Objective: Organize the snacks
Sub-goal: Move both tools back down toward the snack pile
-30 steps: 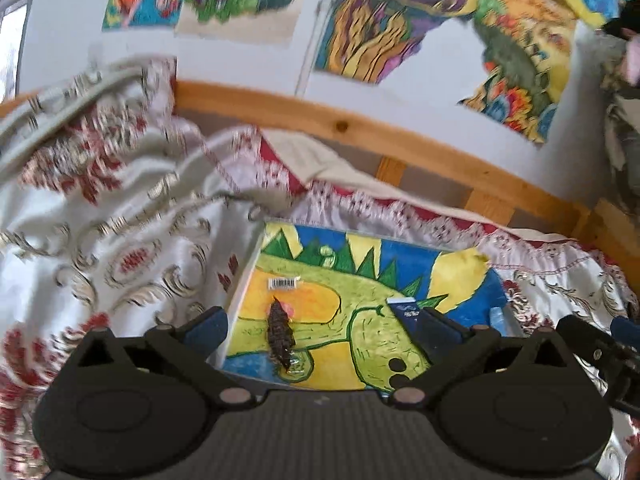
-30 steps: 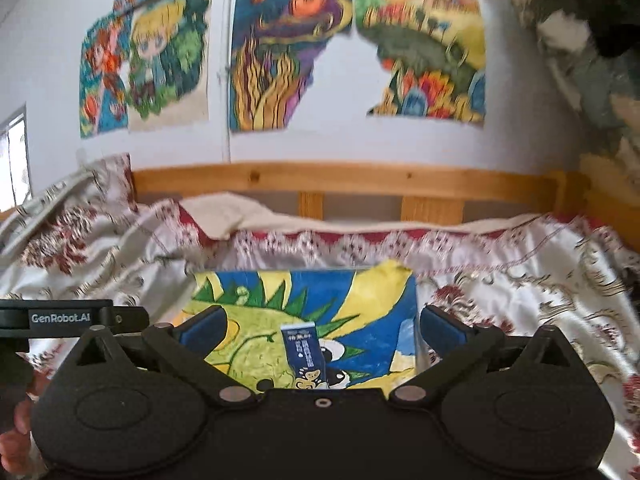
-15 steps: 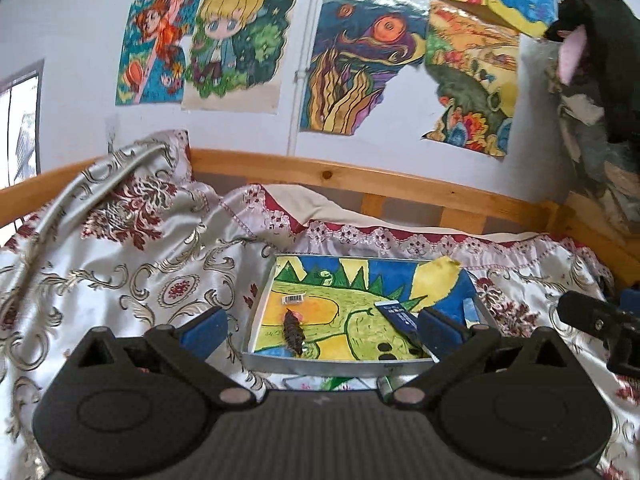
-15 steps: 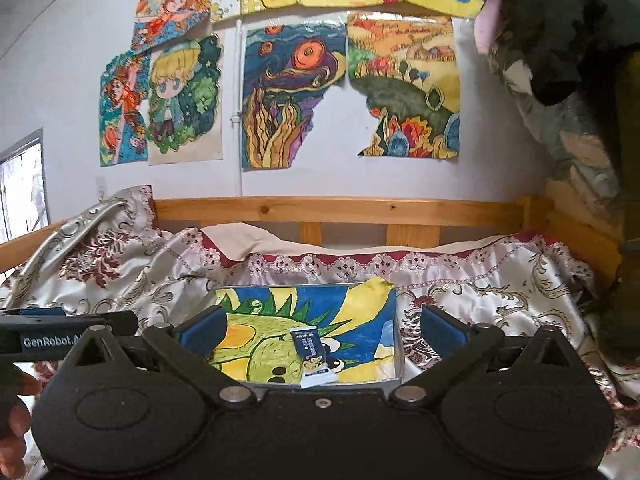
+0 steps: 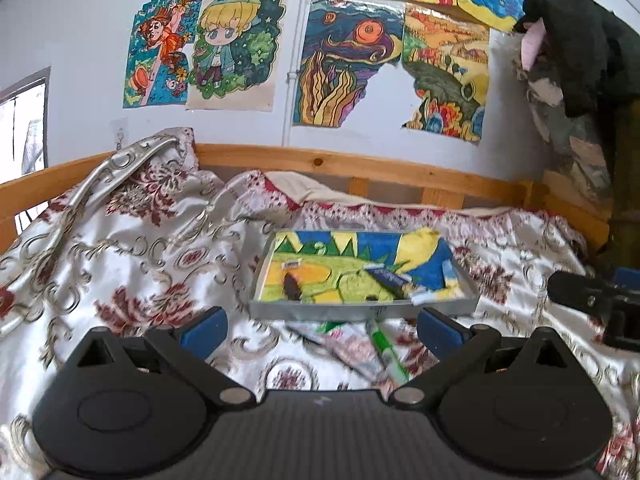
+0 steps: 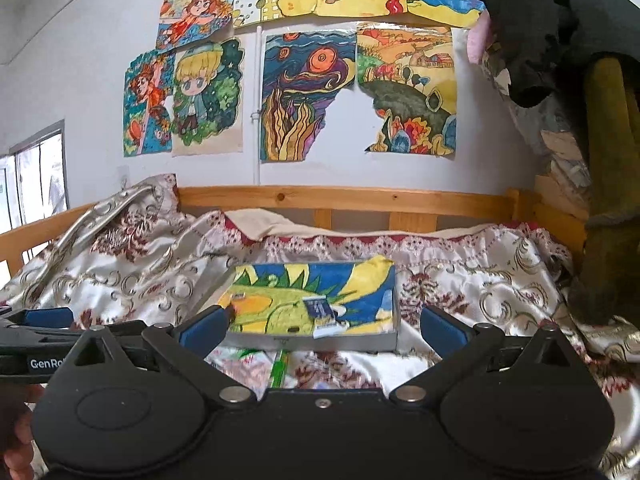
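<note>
Snacks are lying partly in and partly outside a shallow grey tray (image 5: 360,312) that is sitting on the bed's patterned bedspread (image 5: 140,264), its floor lined with a bright dinosaur drawing. In the left wrist view a dark brown snack piece (image 5: 291,286) is resting inside the tray toward 9 o'clock, while a blue snack packet (image 5: 390,278) is lying toward 3 o'clock, near the tray's front wall. Just outside that wall, at 6 o'clock from the tray, a green-and-white snack stick (image 5: 386,354) is lying on the bedspread among blurred wrappers. The left tool (image 5: 320,326) is hovering over the bedspread short of the tray, its blue-padded fingers (image 5: 204,326) spread wide and gripping nothing. The right tool (image 6: 320,326) is likewise hanging before the tray with its fingers gaping apart and empty; the blue packet is showing between them. A wooden bed rail (image 6: 340,198) is running behind, under coloured drawings (image 6: 308,92) taped to the wall.
</note>
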Demonstrator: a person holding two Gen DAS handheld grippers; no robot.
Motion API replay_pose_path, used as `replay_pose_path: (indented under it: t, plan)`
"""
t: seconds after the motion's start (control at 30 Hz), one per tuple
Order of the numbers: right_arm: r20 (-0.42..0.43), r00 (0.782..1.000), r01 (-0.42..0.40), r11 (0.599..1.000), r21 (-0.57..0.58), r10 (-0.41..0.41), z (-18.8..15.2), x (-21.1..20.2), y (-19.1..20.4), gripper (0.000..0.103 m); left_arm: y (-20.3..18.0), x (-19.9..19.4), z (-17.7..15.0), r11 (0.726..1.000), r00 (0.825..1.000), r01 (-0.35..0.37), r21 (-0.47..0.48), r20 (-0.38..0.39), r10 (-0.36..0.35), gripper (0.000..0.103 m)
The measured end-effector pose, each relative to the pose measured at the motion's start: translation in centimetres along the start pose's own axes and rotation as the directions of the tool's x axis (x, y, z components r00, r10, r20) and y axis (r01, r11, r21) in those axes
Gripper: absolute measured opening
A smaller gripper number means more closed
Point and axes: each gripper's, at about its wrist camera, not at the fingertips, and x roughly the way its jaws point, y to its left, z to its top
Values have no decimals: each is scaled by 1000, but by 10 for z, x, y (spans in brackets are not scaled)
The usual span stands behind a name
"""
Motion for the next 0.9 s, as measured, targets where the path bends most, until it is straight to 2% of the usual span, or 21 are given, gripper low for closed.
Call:
replay_pose_path:
  t: [0.4, 0.6, 0.7, 0.9]
  plan:
    - [-37, 999, -14, 1000, -1, 14, -48, -36, 6, 102, 4, -28, -47, 998, 999, -13, 61, -34, 15, 103]
    - [-35, 999, -12, 1000, -8, 12, -75, -43, 7, 102, -1, -30, -64, 993, 998, 17, 115, -56, -11, 103]
    - [-78, 997, -10, 999, -48, 7, -87, -41, 9, 102, -5, -27, -71, 987, 997, 38, 158, -72, -27, 103]
    - [-174, 984, -37, 997, -72, 24, -113, -35, 9, 102, -2, -14, -83, 982, 988, 89, 166, -137, -66, 103]
